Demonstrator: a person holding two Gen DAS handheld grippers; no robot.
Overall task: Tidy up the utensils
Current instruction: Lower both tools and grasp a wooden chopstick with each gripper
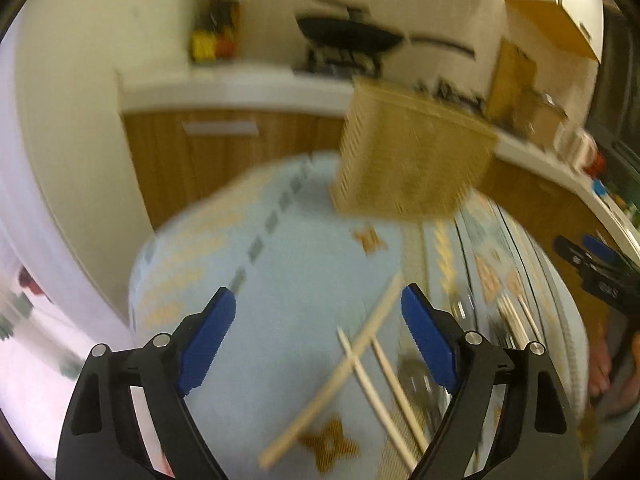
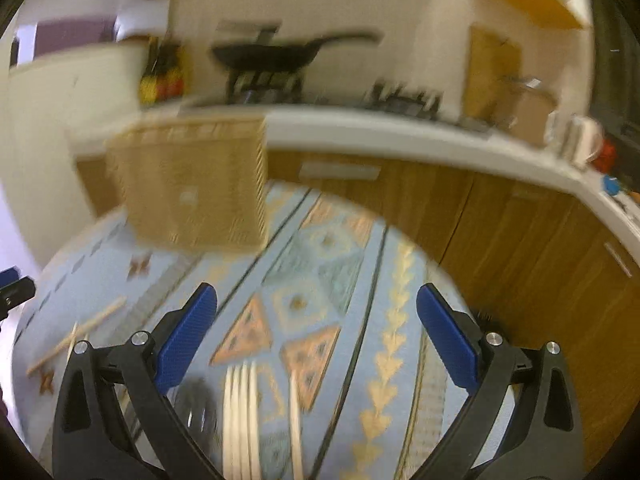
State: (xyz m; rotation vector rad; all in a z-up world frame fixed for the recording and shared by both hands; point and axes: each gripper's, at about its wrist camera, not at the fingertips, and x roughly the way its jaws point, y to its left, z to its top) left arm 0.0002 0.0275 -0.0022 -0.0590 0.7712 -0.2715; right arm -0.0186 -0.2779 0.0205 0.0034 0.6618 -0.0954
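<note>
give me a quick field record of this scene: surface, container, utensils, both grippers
surface: table with patterned blue cloth
container: woven basket at the far side of the cloth, blurred
utensils: loose chopsticks crossed on the cloth, more chopsticks near the right gripper
left gripper: open, holding nothing
right gripper: open, holding nothing

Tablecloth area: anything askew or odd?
Yes. Pale wooden chopsticks lie crossed and scattered on the light blue patterned tablecloth, not in the tan woven holder behind. More pale sticks lie loose under the right tongs. Both tongs are open and empty; left tongs.
</note>
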